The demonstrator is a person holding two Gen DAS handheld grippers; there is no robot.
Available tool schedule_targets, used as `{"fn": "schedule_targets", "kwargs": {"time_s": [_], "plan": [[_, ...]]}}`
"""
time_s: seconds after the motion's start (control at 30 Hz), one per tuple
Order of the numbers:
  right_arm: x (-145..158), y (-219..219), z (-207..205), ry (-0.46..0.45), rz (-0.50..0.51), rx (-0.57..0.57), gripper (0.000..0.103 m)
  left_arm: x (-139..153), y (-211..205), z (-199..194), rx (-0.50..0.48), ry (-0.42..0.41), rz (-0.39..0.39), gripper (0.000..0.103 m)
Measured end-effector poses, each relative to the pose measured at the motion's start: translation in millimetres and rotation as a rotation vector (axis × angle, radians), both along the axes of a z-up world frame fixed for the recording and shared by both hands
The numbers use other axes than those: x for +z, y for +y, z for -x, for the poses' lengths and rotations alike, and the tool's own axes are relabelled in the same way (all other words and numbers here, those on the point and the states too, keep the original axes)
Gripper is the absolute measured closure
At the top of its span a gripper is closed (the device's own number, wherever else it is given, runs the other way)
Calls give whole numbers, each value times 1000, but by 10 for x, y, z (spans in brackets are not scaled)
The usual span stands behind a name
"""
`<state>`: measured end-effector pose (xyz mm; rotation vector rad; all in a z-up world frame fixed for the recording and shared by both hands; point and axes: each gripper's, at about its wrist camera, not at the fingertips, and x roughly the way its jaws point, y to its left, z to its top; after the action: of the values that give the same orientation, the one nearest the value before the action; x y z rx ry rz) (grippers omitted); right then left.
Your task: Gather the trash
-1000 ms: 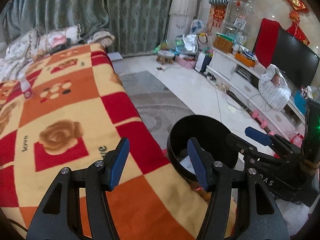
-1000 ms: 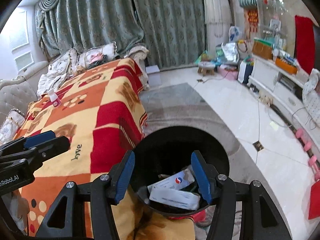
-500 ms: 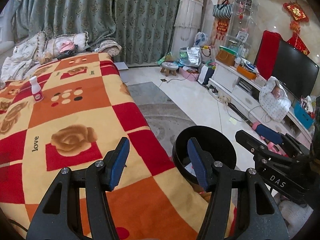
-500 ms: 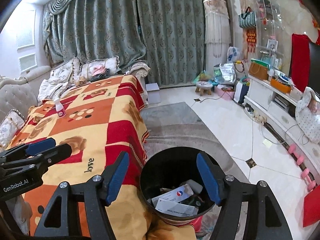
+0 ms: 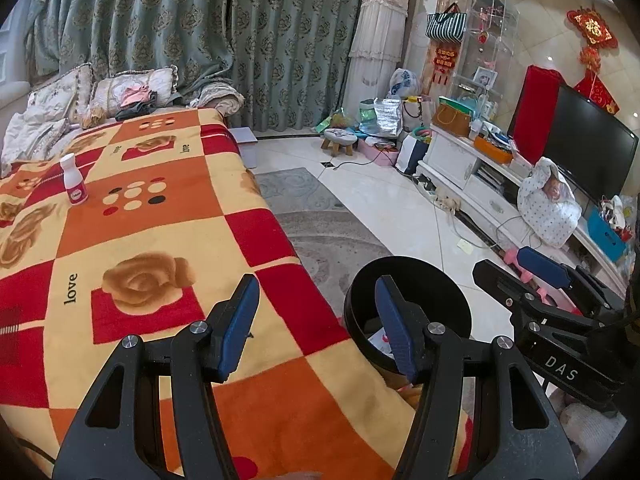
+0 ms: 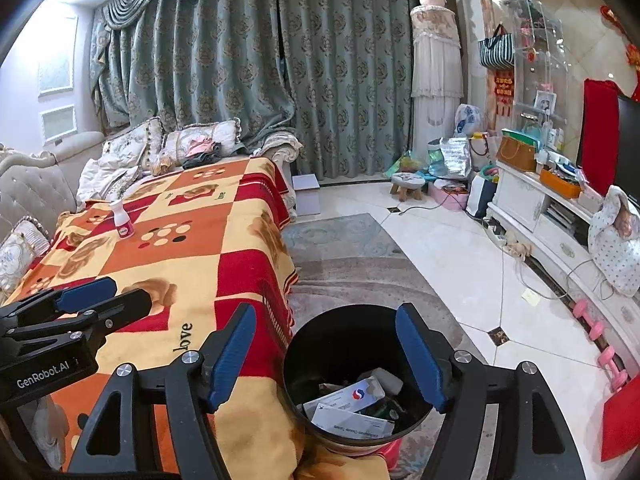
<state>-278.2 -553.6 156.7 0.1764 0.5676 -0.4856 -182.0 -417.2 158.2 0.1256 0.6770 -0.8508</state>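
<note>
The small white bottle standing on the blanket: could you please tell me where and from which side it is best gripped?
Grip the small white bottle around its wider lower body, below the narrow neck. It stands upright and alone on the blanket, so a level approach from the near side with the left hand-held gripper seems best.

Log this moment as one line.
left gripper: open, empty | right gripper: open, empty, above black bin | white bottle: upright on blanket

Both grippers higher, farther from bin [image 6: 360,376].
</note>
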Motion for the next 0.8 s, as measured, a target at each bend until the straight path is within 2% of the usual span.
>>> {"fn": "schedule_targets", "kwargs": {"time_s": [0.8], "plan": [[-34,1,-15,22,-11,0,29,2,-9,-4,-2,4,-3,44]]}}
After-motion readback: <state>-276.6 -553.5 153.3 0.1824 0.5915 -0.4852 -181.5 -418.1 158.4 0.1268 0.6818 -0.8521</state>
